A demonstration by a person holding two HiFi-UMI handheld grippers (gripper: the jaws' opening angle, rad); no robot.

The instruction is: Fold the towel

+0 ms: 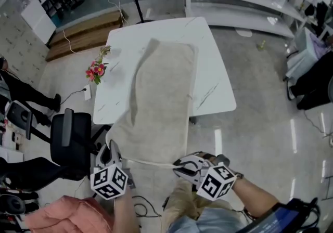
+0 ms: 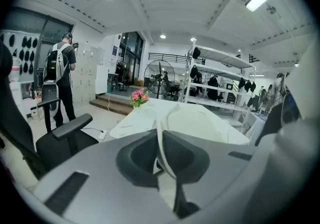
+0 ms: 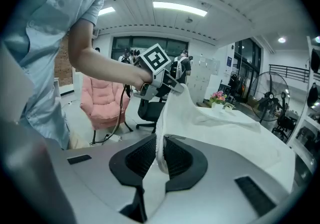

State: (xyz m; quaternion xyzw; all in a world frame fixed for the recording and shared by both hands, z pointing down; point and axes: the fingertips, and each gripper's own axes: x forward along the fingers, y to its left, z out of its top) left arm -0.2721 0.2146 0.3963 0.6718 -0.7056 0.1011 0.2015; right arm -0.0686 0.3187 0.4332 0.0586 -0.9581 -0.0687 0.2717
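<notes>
My left gripper [image 1: 110, 155] and right gripper [image 1: 183, 165] each have their jaws closed on a near corner of the towel [image 1: 162, 96]. It lies lengthwise on the worktop [image 1: 213, 76] and hangs over the near edge. I judge this the start of the first fold. Next, both corners should rise together and travel level to the far edge. The cloth is pale, napped and limp; the worktop is white, glossy and veined.
</notes>
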